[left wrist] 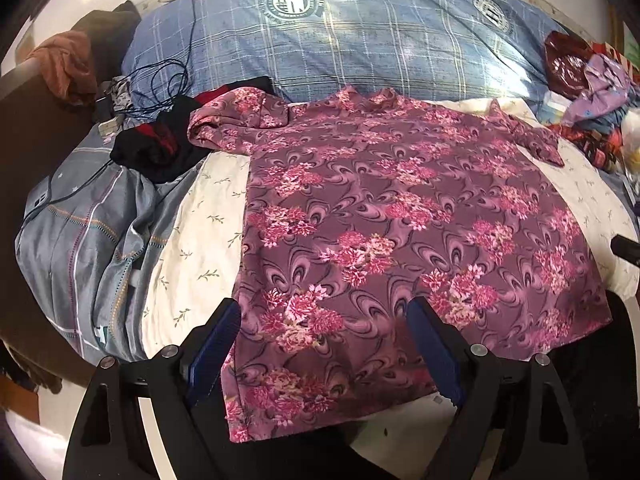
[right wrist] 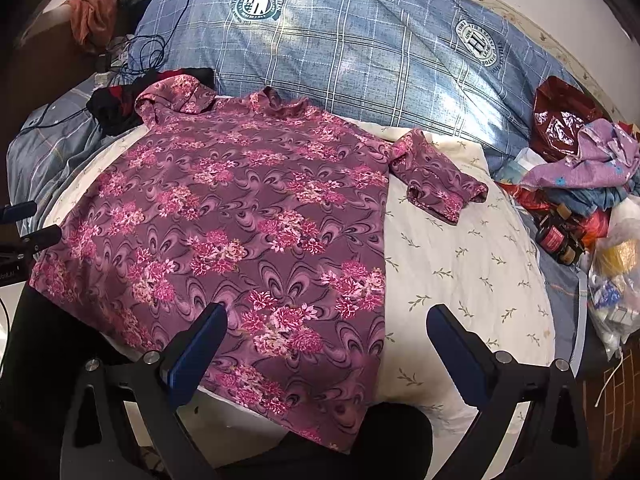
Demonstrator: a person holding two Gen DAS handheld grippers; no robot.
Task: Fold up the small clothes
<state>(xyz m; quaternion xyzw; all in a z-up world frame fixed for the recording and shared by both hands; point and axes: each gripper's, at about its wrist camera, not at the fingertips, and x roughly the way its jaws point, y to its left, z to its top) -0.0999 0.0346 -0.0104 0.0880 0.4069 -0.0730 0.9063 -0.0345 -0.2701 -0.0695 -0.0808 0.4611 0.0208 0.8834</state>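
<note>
A purple short-sleeved shirt with pink flowers [left wrist: 380, 216] lies spread flat on a cream sheet [left wrist: 192, 248], collar away from me; it also shows in the right wrist view [right wrist: 248, 216]. My left gripper [left wrist: 324, 312] is open and empty, hovering over the shirt's lower left hem. My right gripper [right wrist: 326, 316] is open and empty over the shirt's lower right hem, with its right finger above the cream sheet [right wrist: 460, 264]. The right sleeve [right wrist: 436, 184] lies stretched out; the left sleeve [left wrist: 236, 120] is bunched.
A blue plaid duvet [left wrist: 360, 40] lies behind the shirt. A black and red garment [left wrist: 160, 140], cables and a grey blanket [left wrist: 88, 232] are to the left. A pile of clothes, bags and bottles [right wrist: 580, 184] is to the right.
</note>
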